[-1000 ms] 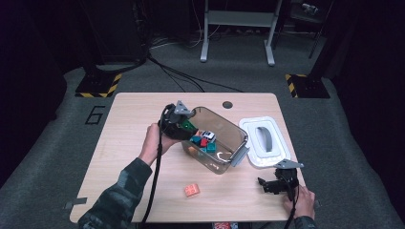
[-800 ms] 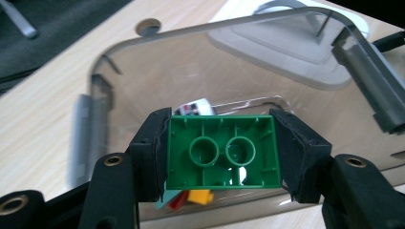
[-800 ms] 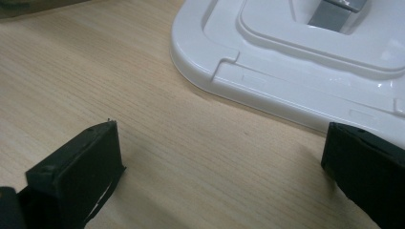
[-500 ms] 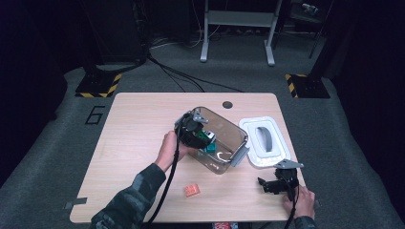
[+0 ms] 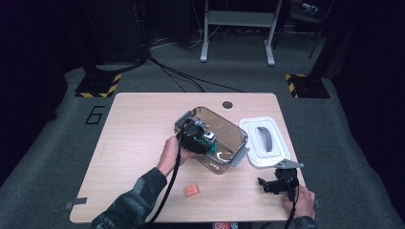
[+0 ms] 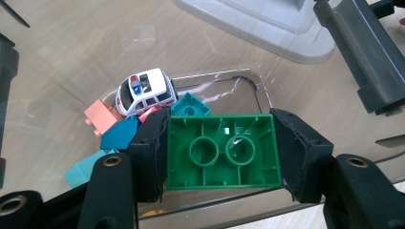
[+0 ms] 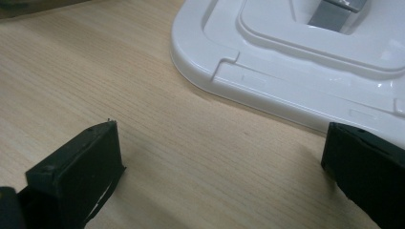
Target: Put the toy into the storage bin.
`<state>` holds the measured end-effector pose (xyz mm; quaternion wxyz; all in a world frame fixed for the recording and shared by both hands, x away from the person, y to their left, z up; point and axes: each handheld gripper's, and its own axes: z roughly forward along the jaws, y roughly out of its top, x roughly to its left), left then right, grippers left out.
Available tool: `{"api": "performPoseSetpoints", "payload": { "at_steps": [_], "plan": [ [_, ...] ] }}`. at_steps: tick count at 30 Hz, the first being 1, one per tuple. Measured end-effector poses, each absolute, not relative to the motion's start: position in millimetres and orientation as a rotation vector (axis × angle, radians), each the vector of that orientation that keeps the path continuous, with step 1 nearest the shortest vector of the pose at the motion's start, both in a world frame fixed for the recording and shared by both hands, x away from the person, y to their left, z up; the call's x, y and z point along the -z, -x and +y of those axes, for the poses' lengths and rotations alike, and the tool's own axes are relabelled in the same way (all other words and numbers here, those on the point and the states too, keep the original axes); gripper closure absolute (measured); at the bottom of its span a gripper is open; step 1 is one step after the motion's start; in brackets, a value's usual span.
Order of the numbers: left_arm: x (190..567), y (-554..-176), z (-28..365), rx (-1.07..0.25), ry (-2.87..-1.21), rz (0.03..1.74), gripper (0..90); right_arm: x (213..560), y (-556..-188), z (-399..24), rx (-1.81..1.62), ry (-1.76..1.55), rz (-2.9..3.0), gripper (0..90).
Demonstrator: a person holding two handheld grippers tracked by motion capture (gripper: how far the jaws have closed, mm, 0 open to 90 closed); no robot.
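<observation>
where the high view looks down on the table [image 5: 143,124], we note the left gripper [image 5: 200,138] dipped inside the clear bin [image 5: 237,133], the white lid [image 5: 265,143] just beside that bin, an orange block [image 5: 191,190] lying alone near the front edge, and the right gripper [image 5: 267,185] low by the lid's near corner. in the left gripper view we see the jaws clamped on a green brick [image 6: 222,152], studs away from us, above a toy police car [image 6: 145,90] and loose blocks on the bin floor. in the right gripper view we find the jaws wide apart with bare wood between them, the white lid [image 7: 286,62] just ahead.
</observation>
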<state>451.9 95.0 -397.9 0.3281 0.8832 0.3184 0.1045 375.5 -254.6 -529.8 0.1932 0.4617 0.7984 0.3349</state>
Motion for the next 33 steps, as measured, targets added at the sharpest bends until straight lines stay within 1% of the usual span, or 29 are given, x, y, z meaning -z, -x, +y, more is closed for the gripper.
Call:
{"api": "performPoseSetpoints", "payload": {
  "at_steps": [1, 6, 11, 14, 19, 22, 28, 33],
  "plan": [
    [397.5, -451.6, 95.3, -0.269, -2.315, 0.833, 40.4, 529.8, -375.5, -254.7, -0.94, -1.294, 2.24, 0.0],
    [391.8, -446.6, 98.9, -0.303, -2.31, 0.831, 25.4, 529.8, -375.5, -254.7, -0.94, -1.295, 2.24, 0.0],
    [382.2, -434.5, 110.0, -0.362, -2.287, 0.805, 17.3, 529.8, -375.5, -254.6, -0.94, -1.295, 2.24, 0.0],
    [379.4, -425.4, 119.3, -0.405, -2.269, 0.796, 14.9, 529.8, -375.4, -254.6, -0.94, -1.296, 2.24, 0.0],
    [380.9, -409.7, 138.7, -0.448, -2.238, 0.775, 13.7, 529.8, -375.5, -254.6, -0.94, -1.295, 2.24, 0.0],
    [385.3, -401.5, 150.9, -0.466, -2.227, 0.774, 9.7, 529.8, -375.5, -254.6, -0.94, -1.295, 2.24, 0.0],
    [399.6, -385.8, 168.3, -0.47, -2.231, 0.762, 4.2, 529.8, -375.4, -254.5, -0.94, -1.296, 2.24, 0.0],
    [421.0, -374.9, 173.5, -0.421, -2.237, 0.763, 0.4, 529.8, -375.4, -254.5, -0.94, -1.296, 2.24, 0.0]
  ]
}}
